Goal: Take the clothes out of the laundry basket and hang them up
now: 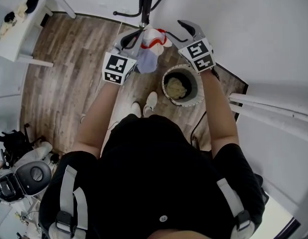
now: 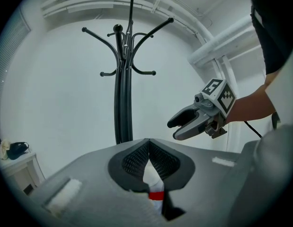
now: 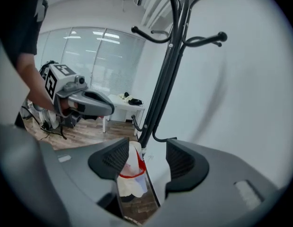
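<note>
Shoulders in a black shirt [image 1: 158,173] fill the bottom of the head view. One white garment with red trim [image 1: 154,39] is out of the basket [image 1: 166,78], pinched tight in the left claw [image 2: 148,150] at 12 o'clock, close to the coat stand [image 1: 145,4]. No hook carries it yet. The right claw [image 3: 147,148] stands half open, gripping nothing. The garment hangs lengthwise up and down, with its loose end toward the floor. Yellowish cloth [image 1: 176,87] waits in the basket at 1 o'clock.
</note>
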